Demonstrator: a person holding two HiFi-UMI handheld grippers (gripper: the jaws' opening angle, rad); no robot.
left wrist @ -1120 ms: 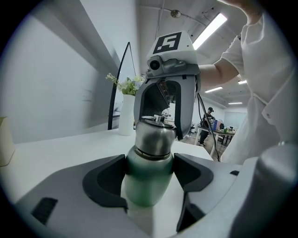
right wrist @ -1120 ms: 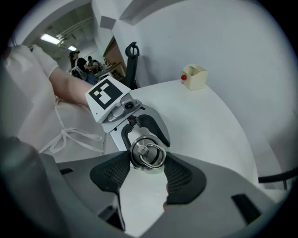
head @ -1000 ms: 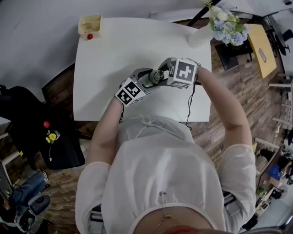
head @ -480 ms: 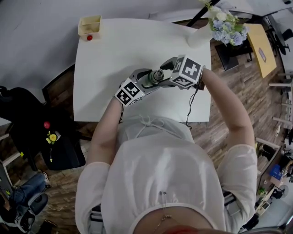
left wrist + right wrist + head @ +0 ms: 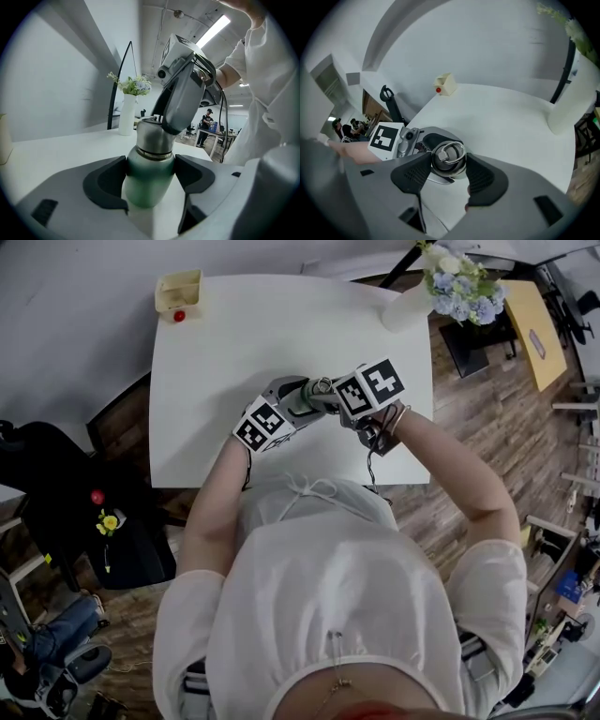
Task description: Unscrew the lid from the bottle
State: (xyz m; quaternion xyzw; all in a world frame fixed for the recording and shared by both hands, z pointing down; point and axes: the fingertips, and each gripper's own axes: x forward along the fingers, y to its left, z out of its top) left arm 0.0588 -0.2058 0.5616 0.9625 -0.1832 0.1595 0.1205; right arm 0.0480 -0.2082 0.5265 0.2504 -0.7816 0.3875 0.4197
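Note:
A green bottle with a steel neck stands on the white table, and my left gripper is shut on its body from the side. Its steel lid, which has a ring on top, sits between the pads of my right gripper. That gripper reaches down onto the lid from above, its jaws closing on it, and both pads touch the lid's sides. In the head view both grippers meet at the bottle near the table's middle. The bottle's base is hidden.
A white vase with blue and white flowers stands at the table's far right corner. A small yellow box and a red ball sit at the far left corner. The table's near edge is close to the person's body.
The right gripper has turned about the lid: its marker cube and hand swung round toward the person. The left gripper and bottle stayed in place.

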